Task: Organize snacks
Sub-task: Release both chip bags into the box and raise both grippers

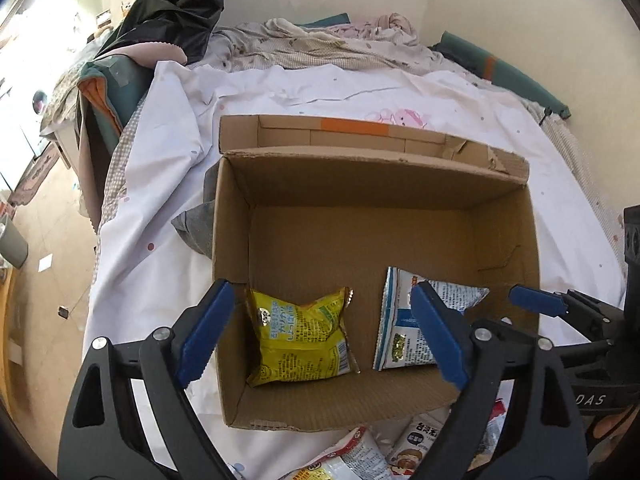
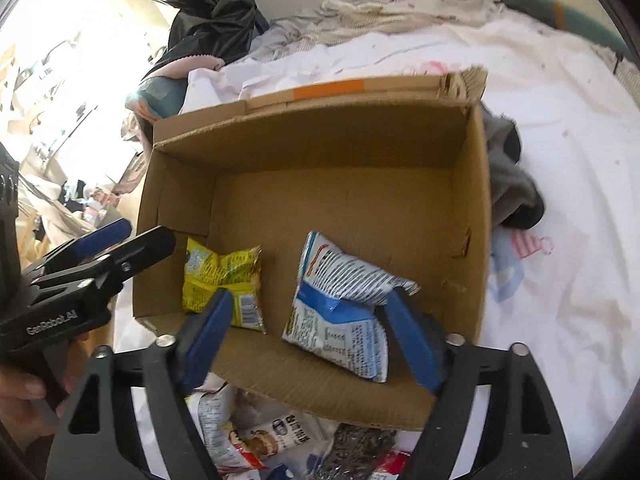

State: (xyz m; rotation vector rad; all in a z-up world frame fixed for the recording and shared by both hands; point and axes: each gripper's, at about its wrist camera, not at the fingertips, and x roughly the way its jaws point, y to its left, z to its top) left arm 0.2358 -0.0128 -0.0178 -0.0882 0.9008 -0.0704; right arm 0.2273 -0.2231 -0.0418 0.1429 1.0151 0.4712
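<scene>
An open cardboard box (image 1: 508,236) (image 2: 180,200) stands on a bed. A yellow snack bag (image 1: 300,340) (image 2: 220,272) lies flat at its near left. A blue and white snack bag (image 1: 400,344) (image 2: 340,308) lies at its near right. My left gripper (image 1: 320,332) is open and empty above the box's near left. My right gripper (image 2: 308,340) is open and empty above the near edge, just over the blue and white bag. Each gripper shows in the other's view: the right one (image 1: 536,300), the left one (image 2: 116,240).
Several loose snack packets (image 1: 360,456) (image 2: 260,440) lie on the white bedsheet (image 1: 160,240) in front of the box. A grey cloth (image 2: 512,192) lies beside the box. Crumpled bedding (image 1: 320,44) and a black bag (image 1: 176,8) lie at the far end.
</scene>
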